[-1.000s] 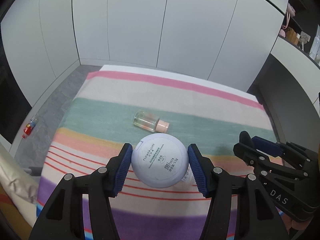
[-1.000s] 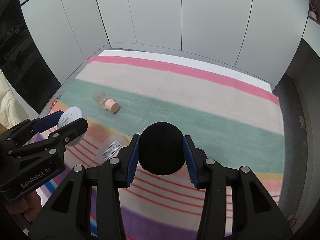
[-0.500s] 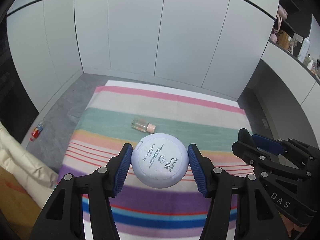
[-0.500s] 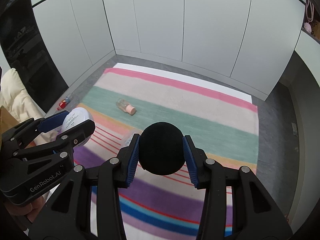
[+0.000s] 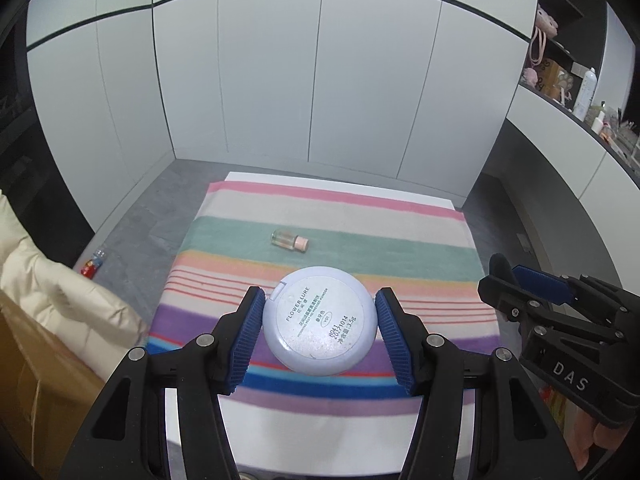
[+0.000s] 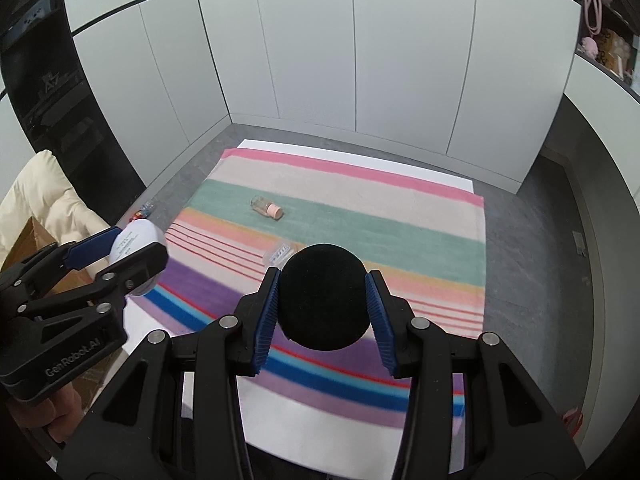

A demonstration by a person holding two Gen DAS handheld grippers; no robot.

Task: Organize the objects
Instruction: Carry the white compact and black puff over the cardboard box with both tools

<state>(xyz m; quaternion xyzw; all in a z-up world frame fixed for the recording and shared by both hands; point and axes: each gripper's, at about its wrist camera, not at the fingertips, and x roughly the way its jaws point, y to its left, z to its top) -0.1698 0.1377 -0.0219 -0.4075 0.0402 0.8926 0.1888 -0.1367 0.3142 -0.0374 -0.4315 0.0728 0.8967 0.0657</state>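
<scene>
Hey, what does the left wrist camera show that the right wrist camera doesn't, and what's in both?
Only the left wrist view shows the printed lettering on the round white compact held in the left tongs. Only the right wrist view shows the face of the black round object clamped in the right tongs, and a clear packet behind it. Both show the striped blanket and the small pink-capped bottle lying on its green stripe.

Both wrist cameras look steeply down (from high) at 1 striped blanket (image 5: 420,248).
</scene>
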